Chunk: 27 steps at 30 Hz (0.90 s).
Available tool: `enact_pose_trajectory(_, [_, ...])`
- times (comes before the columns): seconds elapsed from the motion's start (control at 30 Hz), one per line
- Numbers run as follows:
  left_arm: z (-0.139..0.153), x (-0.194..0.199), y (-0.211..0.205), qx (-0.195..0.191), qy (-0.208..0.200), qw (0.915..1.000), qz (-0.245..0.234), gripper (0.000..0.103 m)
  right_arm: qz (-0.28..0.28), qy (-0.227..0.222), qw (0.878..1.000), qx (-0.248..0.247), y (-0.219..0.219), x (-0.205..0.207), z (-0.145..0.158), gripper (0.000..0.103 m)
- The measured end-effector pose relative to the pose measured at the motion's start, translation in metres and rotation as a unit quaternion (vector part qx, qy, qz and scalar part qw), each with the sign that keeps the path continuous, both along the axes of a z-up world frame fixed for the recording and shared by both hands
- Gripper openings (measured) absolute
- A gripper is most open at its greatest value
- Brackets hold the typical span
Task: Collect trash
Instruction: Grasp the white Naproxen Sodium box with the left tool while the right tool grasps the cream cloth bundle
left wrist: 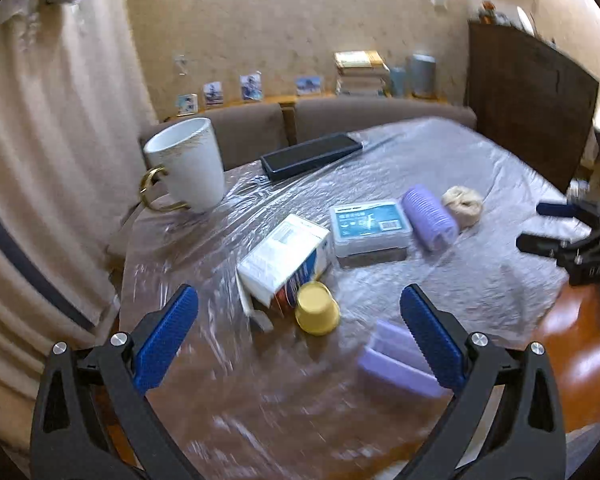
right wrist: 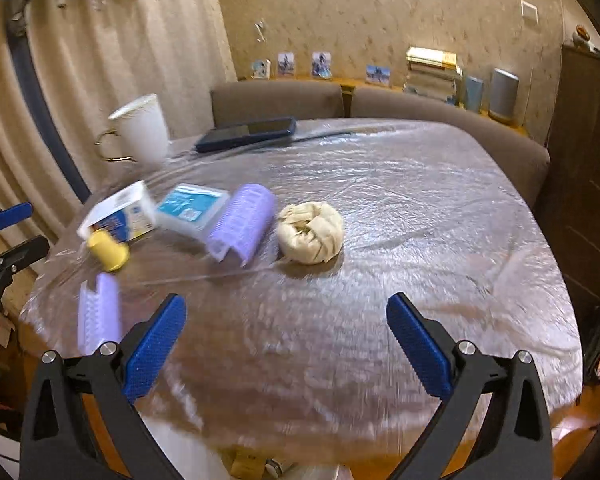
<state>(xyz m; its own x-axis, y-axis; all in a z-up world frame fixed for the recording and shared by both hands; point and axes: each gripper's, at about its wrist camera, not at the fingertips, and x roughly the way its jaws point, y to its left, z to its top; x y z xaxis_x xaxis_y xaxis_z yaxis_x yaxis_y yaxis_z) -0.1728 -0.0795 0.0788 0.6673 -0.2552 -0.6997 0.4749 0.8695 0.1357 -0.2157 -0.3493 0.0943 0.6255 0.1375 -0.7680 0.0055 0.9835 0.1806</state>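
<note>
Both grippers, left gripper (left wrist: 299, 322) and right gripper (right wrist: 286, 334), hover released, ribbed blue fingers (right wrist: 155, 346) spread. Crumpled beige paper wad (right wrist: 310, 237) rests on the plastic-wrapped surface (right wrist: 420, 208), at 12 o'clock from the right fingers, beside a ridged lilac roller (right wrist: 245, 222).

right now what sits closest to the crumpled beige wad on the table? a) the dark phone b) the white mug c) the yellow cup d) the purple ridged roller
d: in the right wrist view the purple ridged roller lies just beside the crumpled beige wad, while the white mug, yellow cup and dark phone all sit farther off.
</note>
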Motion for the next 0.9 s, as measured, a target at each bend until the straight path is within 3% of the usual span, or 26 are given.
enact_pose_trajectory(0.23, [-0.023, 0.059, -0.010, 0.022, 0.072, 0.9970, -0.019, 0.101, -0.037, 0.032, 0.998, 0.026, -0.007, 0.039, -0.025, 0.099])
enact_pose_trajectory(0.4, [-0.037, 0.084, -0.017, 0.036, 0.092, 0.9948, -0.027, 0.101, -0.046, 0.046, 0.997, 0.029, -0.012, 0.059, -0.036, 0.097])
enact_pose_trajectory(0.47, [-0.043, 0.092, -0.018, 0.041, 0.101, 0.9937, -0.027, 0.101, -0.039, 0.049, 0.998, 0.015, -0.010, 0.064, -0.039, 0.092])
enact_pose_trajectory(0.7, [-0.054, 0.110, -0.010, 0.032, 0.138, 0.9897, -0.022, 0.075, -0.020, 0.047, 0.998, -0.021, -0.002, 0.080, -0.040, 0.084])
enact_pose_trajectory(0.9, [-0.059, 0.117, -0.012, 0.035, 0.139, 0.9892, -0.030, 0.074, -0.008, 0.047, 0.997, -0.066, 0.008, 0.089, -0.041, 0.081])
